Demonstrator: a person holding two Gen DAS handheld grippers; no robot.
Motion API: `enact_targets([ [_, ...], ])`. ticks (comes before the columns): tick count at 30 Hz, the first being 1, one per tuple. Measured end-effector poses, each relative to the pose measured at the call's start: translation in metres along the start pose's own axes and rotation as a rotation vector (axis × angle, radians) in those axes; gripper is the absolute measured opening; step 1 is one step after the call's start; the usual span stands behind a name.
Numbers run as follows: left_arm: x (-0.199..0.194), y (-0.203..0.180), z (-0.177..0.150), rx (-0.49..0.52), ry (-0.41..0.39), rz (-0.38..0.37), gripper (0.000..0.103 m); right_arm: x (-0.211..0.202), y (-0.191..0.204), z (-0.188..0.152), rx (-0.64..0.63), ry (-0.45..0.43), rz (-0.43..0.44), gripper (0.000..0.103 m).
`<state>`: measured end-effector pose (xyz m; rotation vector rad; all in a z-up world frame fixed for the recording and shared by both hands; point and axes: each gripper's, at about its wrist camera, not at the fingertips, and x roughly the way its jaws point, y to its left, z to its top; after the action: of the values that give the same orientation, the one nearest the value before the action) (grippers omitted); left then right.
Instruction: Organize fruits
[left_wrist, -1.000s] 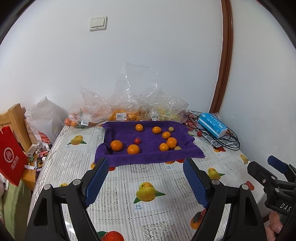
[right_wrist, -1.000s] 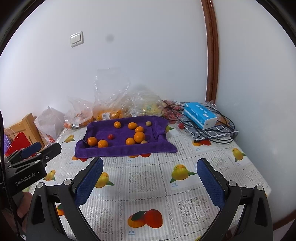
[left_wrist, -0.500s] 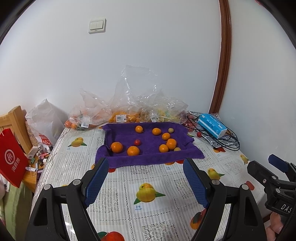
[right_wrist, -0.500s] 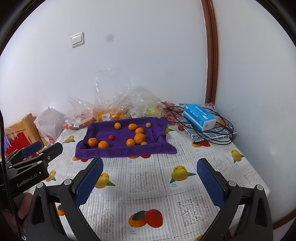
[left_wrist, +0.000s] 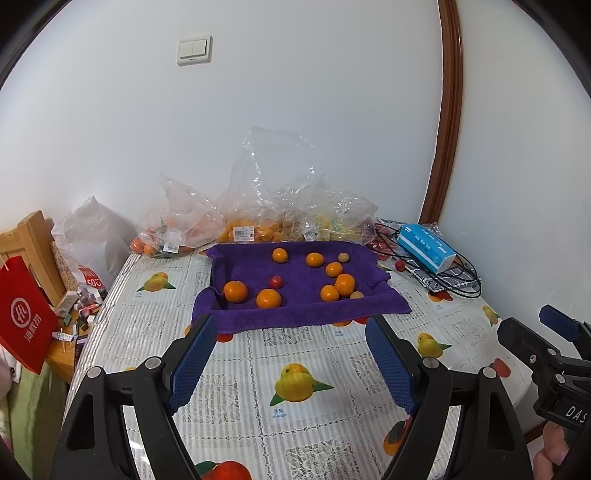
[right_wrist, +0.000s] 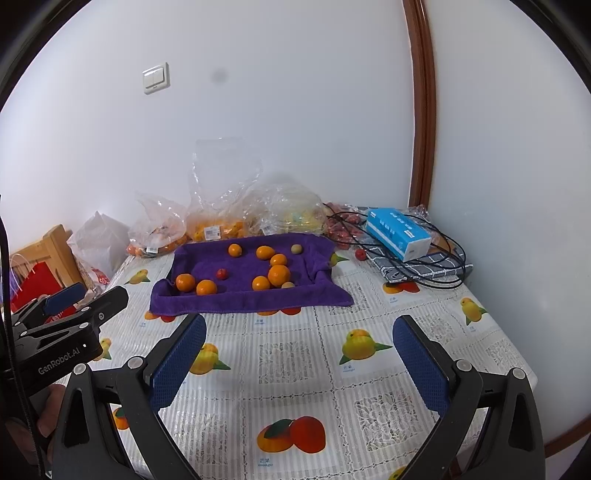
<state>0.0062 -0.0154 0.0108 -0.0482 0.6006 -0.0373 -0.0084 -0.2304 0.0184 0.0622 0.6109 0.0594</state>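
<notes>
A purple towel (left_wrist: 295, 310) (right_wrist: 236, 299) lies on the far half of the table. Several oranges rest on it, among them one at the left (left_wrist: 235, 291) (right_wrist: 185, 282), with a small red fruit (left_wrist: 276, 281) (right_wrist: 221, 273) and two small tan fruits (left_wrist: 344, 257) (right_wrist: 296, 249). My left gripper (left_wrist: 291, 360) is open and empty, above the table in front of the towel. My right gripper (right_wrist: 299, 354) is open and empty, to the right of the left one. Each gripper shows at the edge of the other's view.
Clear plastic bags of fruit (left_wrist: 236, 229) (right_wrist: 218, 225) stand against the wall behind the towel. A blue box (left_wrist: 424, 247) (right_wrist: 399, 238) lies on a checked cloth with black cables at the back right. A wooden chair and red bag (left_wrist: 22, 314) stand left of the table.
Both views have tilted a little so the towel and fruit sit slightly lower in frame. Both grippers stay open and nothing on the table has moved.
</notes>
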Motion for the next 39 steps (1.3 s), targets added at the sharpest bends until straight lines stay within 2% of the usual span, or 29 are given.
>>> enact_targets([
  [39, 0.0006, 0.0020, 0.0002, 0.000, -0.006, 0.008, 0.081, -0.0047, 0.0030, 0.0024, -0.013, -0.016, -0.003, 0.100],
])
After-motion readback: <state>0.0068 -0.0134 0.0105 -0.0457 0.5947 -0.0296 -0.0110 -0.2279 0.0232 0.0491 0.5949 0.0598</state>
